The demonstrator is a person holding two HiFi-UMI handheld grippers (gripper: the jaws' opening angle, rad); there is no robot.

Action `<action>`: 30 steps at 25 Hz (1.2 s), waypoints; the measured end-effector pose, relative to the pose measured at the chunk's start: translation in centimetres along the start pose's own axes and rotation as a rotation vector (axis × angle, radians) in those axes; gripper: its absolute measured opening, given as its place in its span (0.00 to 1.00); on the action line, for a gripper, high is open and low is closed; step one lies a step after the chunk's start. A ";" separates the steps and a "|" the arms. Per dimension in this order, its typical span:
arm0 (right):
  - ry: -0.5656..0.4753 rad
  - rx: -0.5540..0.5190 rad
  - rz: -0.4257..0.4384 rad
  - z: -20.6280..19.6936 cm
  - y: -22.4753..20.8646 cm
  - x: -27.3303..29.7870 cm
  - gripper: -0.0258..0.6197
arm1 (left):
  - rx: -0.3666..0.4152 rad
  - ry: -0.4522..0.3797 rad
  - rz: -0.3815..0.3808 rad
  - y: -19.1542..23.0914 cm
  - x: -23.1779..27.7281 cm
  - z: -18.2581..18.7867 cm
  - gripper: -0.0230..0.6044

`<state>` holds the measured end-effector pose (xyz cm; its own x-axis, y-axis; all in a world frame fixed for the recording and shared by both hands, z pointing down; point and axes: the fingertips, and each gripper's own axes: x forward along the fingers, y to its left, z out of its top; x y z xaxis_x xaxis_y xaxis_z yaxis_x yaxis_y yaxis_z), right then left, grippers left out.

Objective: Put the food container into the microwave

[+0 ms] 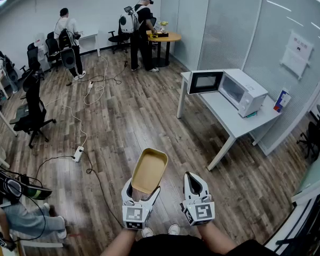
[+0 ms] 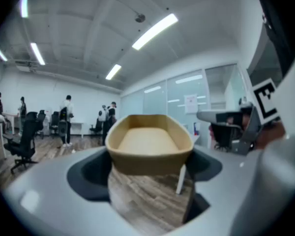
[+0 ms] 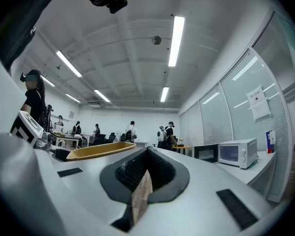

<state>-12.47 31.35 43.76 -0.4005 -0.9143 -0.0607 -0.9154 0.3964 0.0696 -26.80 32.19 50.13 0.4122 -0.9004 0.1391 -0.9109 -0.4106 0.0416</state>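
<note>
Your left hand-held gripper (image 1: 141,195) has its jaws spread wide and closed on the near end of the food container (image 1: 149,169). The rest of the tan tub sticks out in front past the jaw tips, roughly level and empty. That one-ended hold is the main risk, I'd say: a jolt or a dip of your wrist could let the far end sag or slide out. Just to its right, your right hand-held gripper (image 1: 195,181) has its jaws closed to a narrow slit with nothing between them, so it could steady the tub if needed. Below both is bare wooden floor (image 1: 149,121), and ahead to the left of the left hand-held gripper run loose cables (image 1: 90,169) that could catch a foot. Well ahead and to the right of the right hand-held gripper stands the white desk (image 1: 229,116) with the microwave (image 1: 244,92) on it. Its door (image 1: 205,81) is swung open toward you, so an approach that cuts in too tight may knock the tub's front end against it. Farther off are office chairs (image 1: 32,111), a round table (image 1: 165,36) and people (image 1: 141,31) standing by the far wall.
</note>
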 end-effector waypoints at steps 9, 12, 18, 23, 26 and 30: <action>-0.021 -0.002 0.022 0.5 -1.5 -0.1 0.04 | 0.025 -0.008 0.020 -1.1 1.3 0.8 0.78; -0.029 -0.002 0.030 0.7 -1.0 -0.2 0.04 | 0.029 -0.005 0.006 -1.1 1.3 0.6 0.78; -0.059 0.018 -0.015 0.8 -0.9 -0.3 0.04 | 0.017 -0.013 -0.005 -0.3 1.1 0.7 0.78; -0.034 0.017 -0.034 0.5 0.1 -0.3 0.04 | 0.015 -0.017 -0.033 0.3 0.7 0.6 0.78; -0.040 0.013 -0.045 0.5 0.7 -0.1 0.04 | 0.023 -0.019 -0.047 1.0 0.5 0.4 0.78; -0.042 0.012 -0.055 0.5 1.1 0.3 0.04 | 0.024 -0.014 -0.050 1.8 0.7 0.4 0.78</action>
<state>-13.61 31.54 43.27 -0.3509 -0.9304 -0.1054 -0.9363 0.3471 0.0531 -28.11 30.78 49.90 0.4577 -0.8804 0.1238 -0.8884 -0.4584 0.0249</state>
